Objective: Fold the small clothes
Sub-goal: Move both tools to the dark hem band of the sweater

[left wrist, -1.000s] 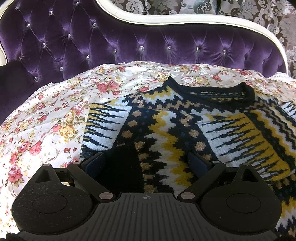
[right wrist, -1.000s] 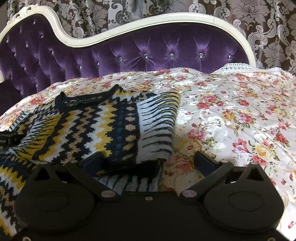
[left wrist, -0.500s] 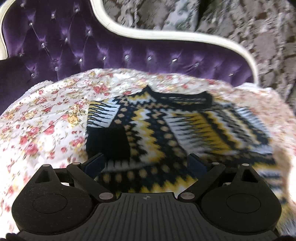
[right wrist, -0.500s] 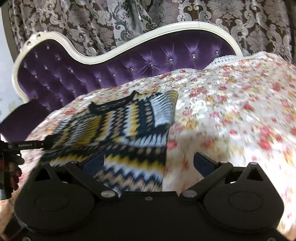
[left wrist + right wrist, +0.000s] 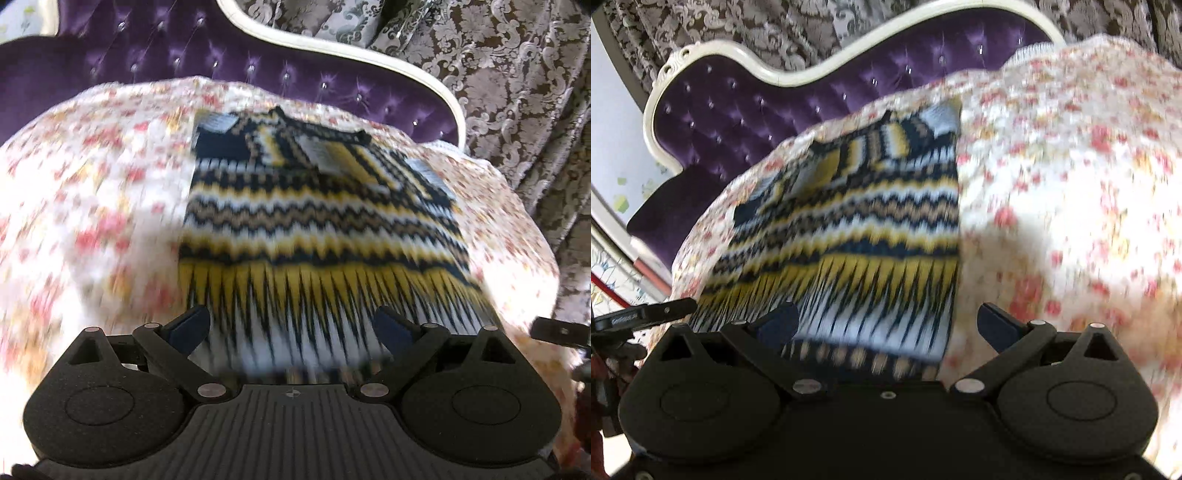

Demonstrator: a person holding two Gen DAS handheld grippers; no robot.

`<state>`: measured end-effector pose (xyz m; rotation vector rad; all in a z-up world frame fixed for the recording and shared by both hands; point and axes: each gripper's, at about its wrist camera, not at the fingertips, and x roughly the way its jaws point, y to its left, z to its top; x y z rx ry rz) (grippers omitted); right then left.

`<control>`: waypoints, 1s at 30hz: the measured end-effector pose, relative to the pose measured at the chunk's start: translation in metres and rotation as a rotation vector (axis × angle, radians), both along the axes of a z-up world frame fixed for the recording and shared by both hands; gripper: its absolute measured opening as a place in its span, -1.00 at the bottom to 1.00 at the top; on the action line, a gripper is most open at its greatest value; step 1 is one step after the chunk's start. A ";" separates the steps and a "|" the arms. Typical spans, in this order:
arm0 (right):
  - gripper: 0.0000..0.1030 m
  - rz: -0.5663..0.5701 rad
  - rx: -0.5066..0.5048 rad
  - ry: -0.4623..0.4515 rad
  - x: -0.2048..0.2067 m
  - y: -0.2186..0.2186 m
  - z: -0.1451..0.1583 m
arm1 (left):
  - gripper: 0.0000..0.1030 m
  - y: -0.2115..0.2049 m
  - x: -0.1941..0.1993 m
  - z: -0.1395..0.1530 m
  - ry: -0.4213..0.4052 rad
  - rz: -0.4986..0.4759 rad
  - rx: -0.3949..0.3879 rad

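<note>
Sweater (image 5: 317, 221) fills the left wrist view, lying flat on the floral bedspread (image 5: 92, 206), sleeves folded in over the chest. A second ago this camera sat close over the folded left sleeve; it has since pulled back toward the hem, so the whole garment shows. The left hand-held gripper (image 5: 291, 326) is spread wide over the hem and holds nothing. I judge the sleeve folds done, with the bottom-up fold next. Motion blur smears the pattern, and the hem's near edge is hidden behind the gripper body.

In the right wrist view, the right hand-held gripper (image 5: 886, 321) has likewise withdrawn to the sweater's near right corner, wide apart and empty. The headboard (image 5: 738, 110) stands behind; blur hides whether the folds lie even.
</note>
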<state>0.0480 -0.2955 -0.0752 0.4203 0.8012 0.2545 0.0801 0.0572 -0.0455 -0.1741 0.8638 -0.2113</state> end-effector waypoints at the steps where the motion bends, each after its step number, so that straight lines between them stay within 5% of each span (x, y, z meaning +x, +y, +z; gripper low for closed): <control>1: 0.99 0.005 0.002 0.008 -0.004 0.002 -0.001 | 0.87 0.001 -0.011 0.004 -0.003 -0.005 -0.006; 12: 0.99 0.065 -0.021 0.057 -0.038 0.018 0.000 | 0.87 0.014 -0.096 0.034 0.029 0.029 0.039; 22: 0.99 0.074 -0.024 0.092 -0.035 0.023 -0.014 | 0.87 -0.011 -0.082 0.001 0.065 -0.032 0.007; 30: 0.97 0.098 0.146 0.089 -0.025 0.024 -0.026 | 0.87 -0.015 -0.068 -0.009 0.064 -0.039 -0.024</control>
